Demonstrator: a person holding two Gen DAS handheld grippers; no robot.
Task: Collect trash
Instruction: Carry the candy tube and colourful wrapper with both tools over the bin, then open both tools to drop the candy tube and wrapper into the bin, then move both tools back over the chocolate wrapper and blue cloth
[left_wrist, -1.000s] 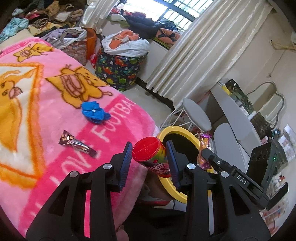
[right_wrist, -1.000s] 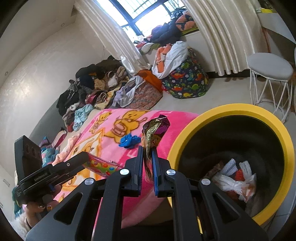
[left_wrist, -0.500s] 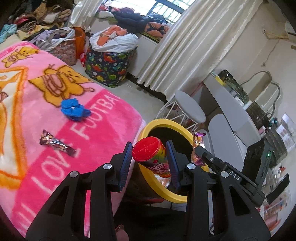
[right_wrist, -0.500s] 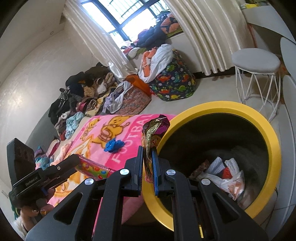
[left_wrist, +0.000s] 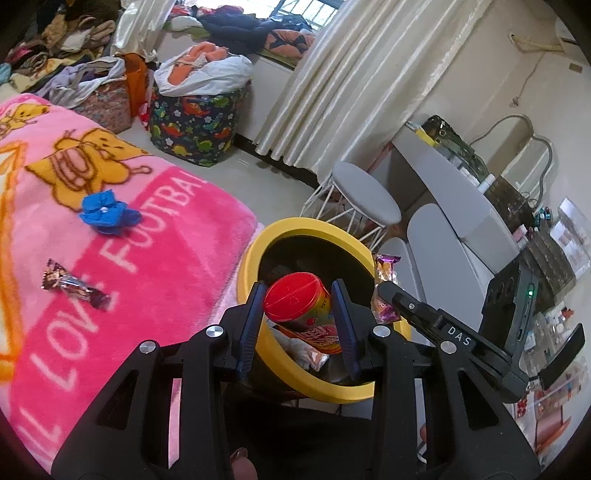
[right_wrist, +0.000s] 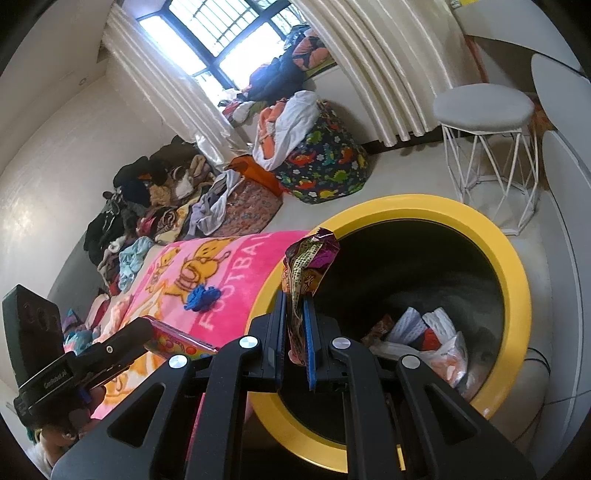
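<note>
- A red-lidded can (left_wrist: 295, 302), clamped between the left tongs (left_wrist: 295, 314), hangs over the yellow-rimmed bin (left_wrist: 317, 229), seemingly poised for a drop.
- A crumpled wrapper (right_wrist: 308, 258) stands pinched in the right tongs (right_wrist: 295, 325) at the rim.
- More litter, a candy wrapper (left_wrist: 74, 284), lies on the pink blanket (left_wrist: 166, 258).

The blanket (left_wrist: 155, 236) is thick, fuzzy pink fleece, and the small wrapper (left_wrist: 72, 284) lying on it is shiny crinkled foil. The can (left_wrist: 299, 306) has a smooth red plastic lid and a glossy printed wall, while the snack wrapper (right_wrist: 306, 266) is creased, glossy film. The bin (right_wrist: 517, 295) has a smooth, slightly shiny yellow plastic rim and a dull black inside, the curtain (left_wrist: 354, 74) is satiny cream cloth, and the stool (right_wrist: 484, 103) has a matt grey seat on thin white wire legs.
</note>
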